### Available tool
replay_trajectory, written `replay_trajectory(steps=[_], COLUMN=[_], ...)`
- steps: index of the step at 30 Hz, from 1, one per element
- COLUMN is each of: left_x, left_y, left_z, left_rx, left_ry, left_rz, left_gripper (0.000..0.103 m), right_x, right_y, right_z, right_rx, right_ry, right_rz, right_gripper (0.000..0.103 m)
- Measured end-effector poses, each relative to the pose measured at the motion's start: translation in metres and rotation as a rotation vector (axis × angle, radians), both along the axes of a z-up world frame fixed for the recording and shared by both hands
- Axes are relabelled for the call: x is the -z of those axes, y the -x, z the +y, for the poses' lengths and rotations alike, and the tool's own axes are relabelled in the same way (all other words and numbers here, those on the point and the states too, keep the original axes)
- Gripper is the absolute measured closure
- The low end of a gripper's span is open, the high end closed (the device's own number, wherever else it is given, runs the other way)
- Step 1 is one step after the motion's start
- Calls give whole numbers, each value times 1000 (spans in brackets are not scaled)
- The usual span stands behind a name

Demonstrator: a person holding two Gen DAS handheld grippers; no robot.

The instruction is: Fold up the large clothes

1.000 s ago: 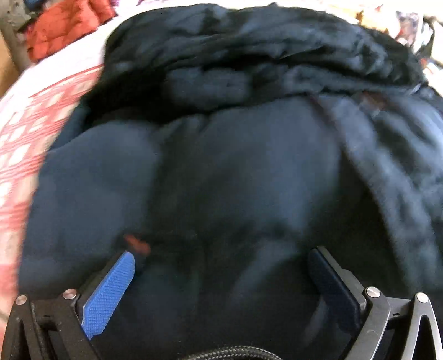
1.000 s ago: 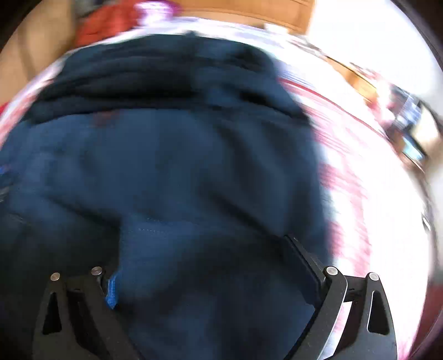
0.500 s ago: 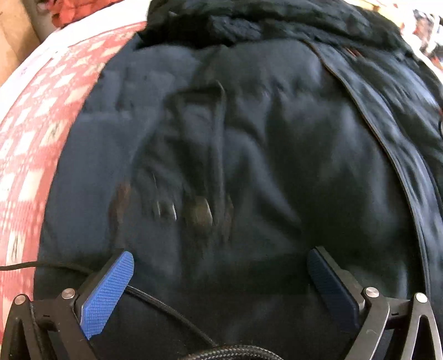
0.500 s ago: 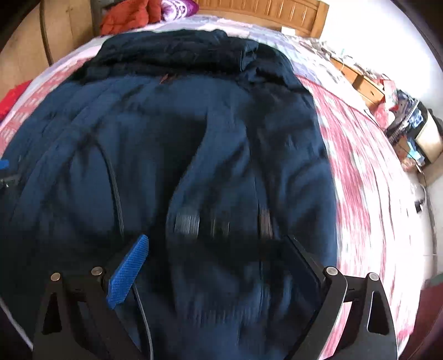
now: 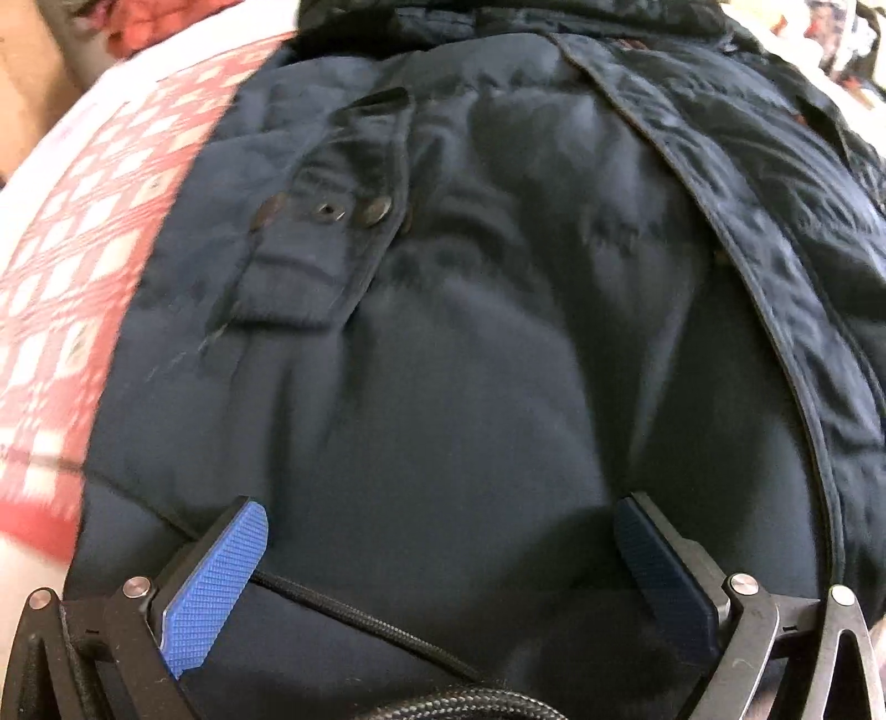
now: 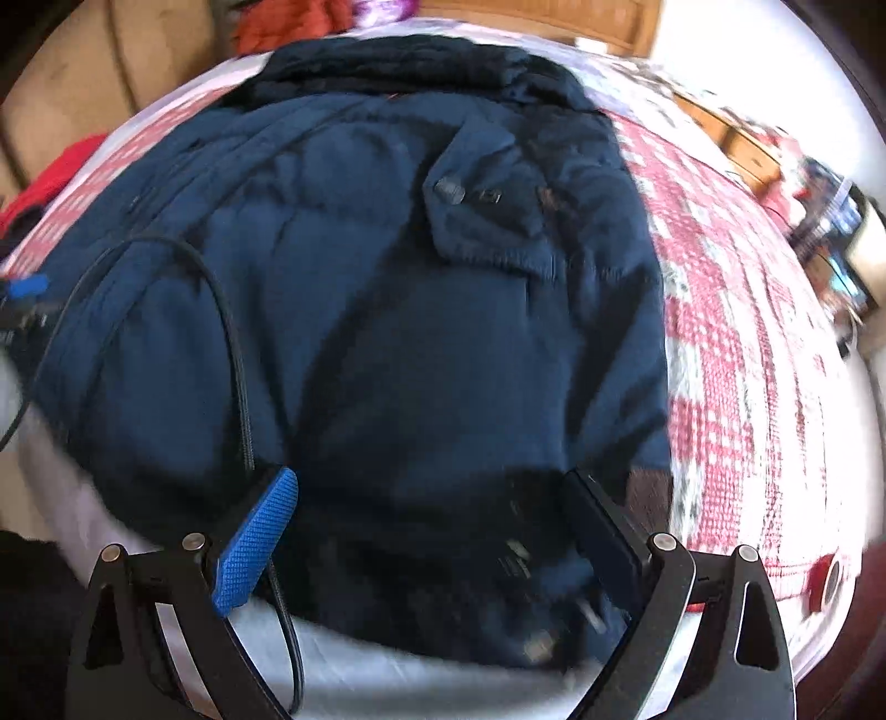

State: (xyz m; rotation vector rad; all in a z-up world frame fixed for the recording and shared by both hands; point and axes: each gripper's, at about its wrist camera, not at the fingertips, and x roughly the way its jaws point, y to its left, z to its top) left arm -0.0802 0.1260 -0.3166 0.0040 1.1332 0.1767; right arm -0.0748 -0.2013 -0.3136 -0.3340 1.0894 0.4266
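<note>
A large navy padded jacket [image 6: 398,310] lies spread on a bed, its dark hood [image 6: 421,66] at the far end. A pocket flap with snap buttons [image 5: 326,216] shows on its left half, and another flap [image 6: 476,205] on its right half. My left gripper [image 5: 437,531] hovers open over the jacket's lower left part, nothing between its blue pads. Over the jacket's near hem my right gripper [image 6: 432,498] is open too. The other gripper's blue pad [image 6: 25,288] peeks in at the left edge of the right wrist view.
The bed carries a red and white patterned cover [image 6: 736,332] [image 5: 72,266]. A black cable [image 6: 232,343] trails across the jacket. Red clothes [image 6: 293,22] lie by the wooden headboard [image 6: 542,22]. Furniture and clutter [image 6: 830,243] stand at the right.
Both grippers have drawn back toward the near hem; the views show more of the jacket, the pocket flaps and the bed's edge. Both stay open.
</note>
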Motion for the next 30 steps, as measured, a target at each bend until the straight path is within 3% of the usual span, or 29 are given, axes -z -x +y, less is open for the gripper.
replay_trajectory(steps=[3, 5, 7, 8, 11, 16, 20, 26, 28, 30], left_x=[0, 3, 4, 3, -1, -23, -46, -53, -41, -20], left_y=[20, 33, 47, 53, 67, 114, 130, 78, 59, 47], left_z=[-5, -3, 1, 3, 3, 18, 30, 26, 26, 32], left_rx=[-57, -87, -99, -94, -56, -85, -158, -170, -178, -200], left_ry=[-11, 11, 31, 33, 18, 8, 11, 40, 63, 73], left_rz=[4, 26, 24, 33, 62, 74, 5, -149, -163, -120], left_gripper=[1, 1, 1, 1, 1, 1, 1, 1, 1, 1], right_x=[1, 5, 14, 9, -18, -44, -42, -23, -17, -5], right_y=[17, 37, 41, 44, 59, 66, 50, 5, 1, -5], right_z=[-29, -45, -77, -96, -115, -84, -41, -2, 6, 4], right_rx=[-85, -110, 5, 100, 223, 170, 81, 61, 55, 43], right_ry=[28, 181, 192, 177, 182, 158, 111, 52, 70, 87], right_rz=[30, -5, 101, 106, 19, -102, -146, -155, -147, -125], right_gripper=[7, 7, 8, 8, 8, 8, 8, 8, 8, 8])
